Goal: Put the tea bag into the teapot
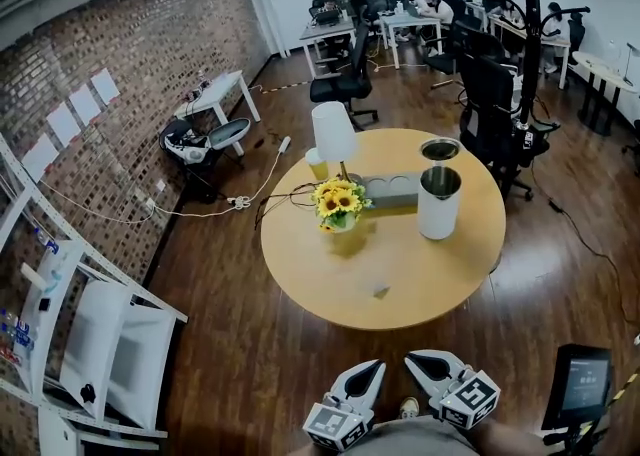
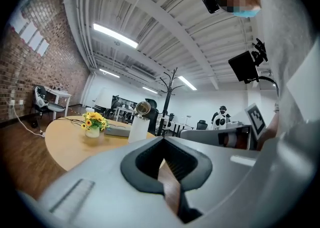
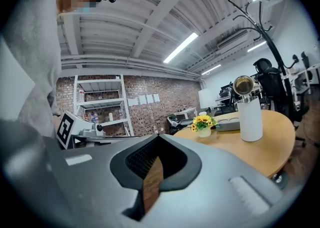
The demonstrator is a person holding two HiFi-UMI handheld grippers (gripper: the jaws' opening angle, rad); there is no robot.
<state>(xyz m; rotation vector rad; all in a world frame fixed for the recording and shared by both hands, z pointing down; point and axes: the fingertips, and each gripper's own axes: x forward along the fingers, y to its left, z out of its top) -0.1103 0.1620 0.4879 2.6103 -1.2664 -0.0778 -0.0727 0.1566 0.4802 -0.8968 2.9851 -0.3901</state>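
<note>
On the near side of the round wooden table (image 1: 440,274) lies the small pale tea bag (image 1: 381,291), alone, well apart from the tall white cylinder teapot (image 1: 438,202), which stands further toward the right with its round lid tipped up. Left of the teapot is a bunch of yellow sunflowers in a small vase (image 1: 340,204). My left claw (image 1: 375,369) and my right claw (image 1: 415,357) hang low before the table, both pressed together and holding nothing.
</note>
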